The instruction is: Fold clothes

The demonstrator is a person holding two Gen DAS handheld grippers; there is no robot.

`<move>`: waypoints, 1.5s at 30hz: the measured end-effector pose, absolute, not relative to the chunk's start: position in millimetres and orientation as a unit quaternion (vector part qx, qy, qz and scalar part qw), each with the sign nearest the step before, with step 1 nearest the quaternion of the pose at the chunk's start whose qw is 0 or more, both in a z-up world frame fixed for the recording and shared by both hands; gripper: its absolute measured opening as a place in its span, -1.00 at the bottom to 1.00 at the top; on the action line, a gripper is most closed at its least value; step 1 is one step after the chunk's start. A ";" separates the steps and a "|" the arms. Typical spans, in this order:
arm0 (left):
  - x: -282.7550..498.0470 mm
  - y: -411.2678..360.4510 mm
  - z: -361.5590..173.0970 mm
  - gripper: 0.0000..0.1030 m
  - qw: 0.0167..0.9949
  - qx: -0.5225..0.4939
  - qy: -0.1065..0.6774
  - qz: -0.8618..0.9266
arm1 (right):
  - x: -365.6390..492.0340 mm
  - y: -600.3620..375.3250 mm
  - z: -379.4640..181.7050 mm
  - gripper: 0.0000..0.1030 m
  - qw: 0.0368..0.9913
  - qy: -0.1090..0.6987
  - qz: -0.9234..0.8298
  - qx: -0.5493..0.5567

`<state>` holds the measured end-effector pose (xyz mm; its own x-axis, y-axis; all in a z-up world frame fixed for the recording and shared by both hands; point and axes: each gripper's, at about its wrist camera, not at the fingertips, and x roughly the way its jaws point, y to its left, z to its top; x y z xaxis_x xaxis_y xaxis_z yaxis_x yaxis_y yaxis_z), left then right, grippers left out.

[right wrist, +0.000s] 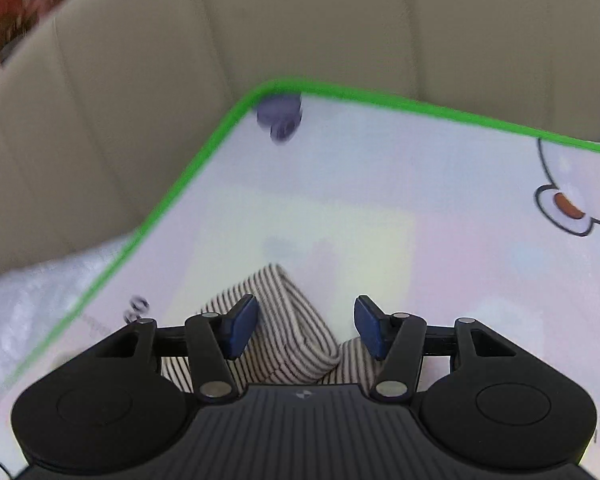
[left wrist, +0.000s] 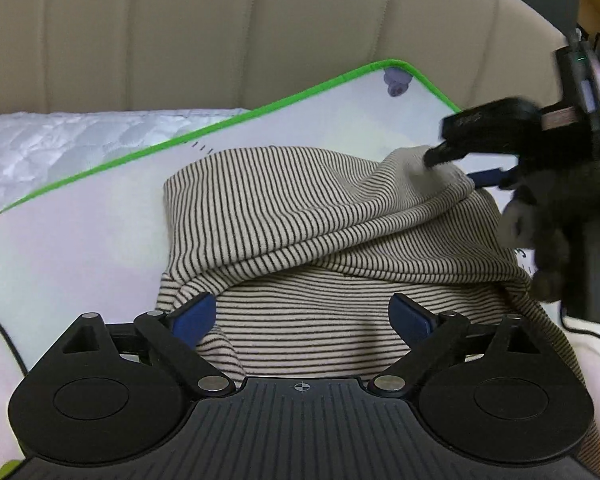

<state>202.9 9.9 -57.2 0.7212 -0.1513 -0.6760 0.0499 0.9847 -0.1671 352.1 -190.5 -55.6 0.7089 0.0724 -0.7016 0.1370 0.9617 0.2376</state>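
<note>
Both grippers, left gripper (left wrist: 302, 316) and right gripper (right wrist: 306, 330), sit spread apart, so the striped shirt (left wrist: 300, 220)'s lifted fold could just flop back unfolded.

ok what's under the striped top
The striped top lies on a white play mat with a green edge. Whatever is printed on the mat beneath it is covered.

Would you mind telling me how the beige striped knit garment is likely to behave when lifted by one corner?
The beige striped knit garment will probably flop: it already drapes in soft folds below the right gripper. It looks light, tenting easily. The ribbed knit seems unlikely to slip on the green-edged play mat.
</note>
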 end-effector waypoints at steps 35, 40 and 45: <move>207.8 28.2 -64.4 0.97 0.916 -0.097 0.386 -0.052 | 275.4 -216.0 -49.3 -0.24 0.936 0.322 0.027 0.140; 205.5 36.8 -60.3 0.97 0.916 -0.122 0.377 -0.064 | 295.0 -193.1 -68.4 -0.65 0.918 0.374 0.036 0.130; 205.2 42.5 -54.9 0.97 0.913 -0.153 0.369 -0.084 | 273.4 -212.3 -26.0 -0.66 0.931 0.315 0.051 0.179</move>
<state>205.2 42.5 -54.9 0.7129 -0.2661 -0.6488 0.0402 0.9392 -0.3411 273.5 -212.3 -26.0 0.7959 0.2083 -0.5685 0.0175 0.9306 0.3656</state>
